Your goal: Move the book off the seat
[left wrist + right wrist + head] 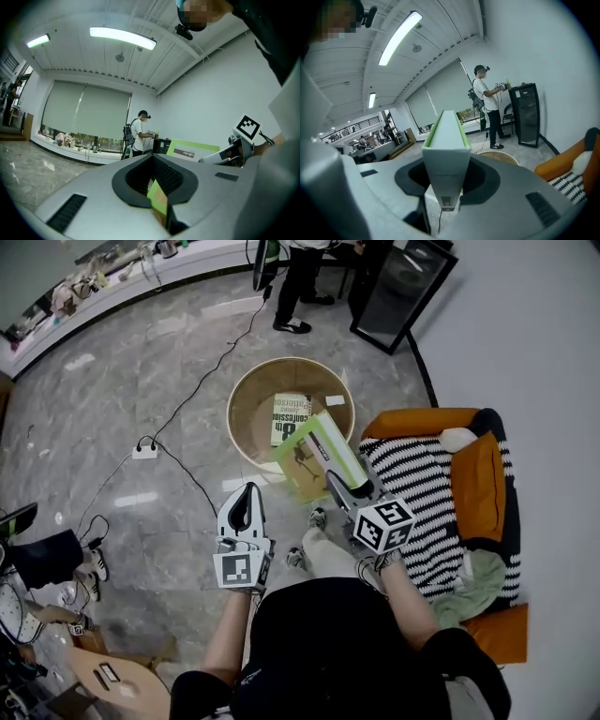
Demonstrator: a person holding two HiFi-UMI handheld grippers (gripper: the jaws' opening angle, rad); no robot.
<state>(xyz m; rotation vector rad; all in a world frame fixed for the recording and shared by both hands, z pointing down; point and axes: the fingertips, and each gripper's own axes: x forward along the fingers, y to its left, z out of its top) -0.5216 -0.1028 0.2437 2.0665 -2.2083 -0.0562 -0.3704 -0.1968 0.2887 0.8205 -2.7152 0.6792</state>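
My right gripper is shut on a green-and-white book, held tilted in the air over the floor, between the seat and a round tan basket. In the right gripper view the book stands edge-on between the jaws of that gripper. The seat is an orange sofa under a black-and-white striped throw. My left gripper hangs to the left over the floor, shut on nothing. Its own view shows its gripper, the book and the right gripper's marker cube.
Another book lies inside the basket. An orange cushion and a green cloth lie on the sofa. A power strip with cables crosses the marble floor. A person stands at the back beside a black cabinet.
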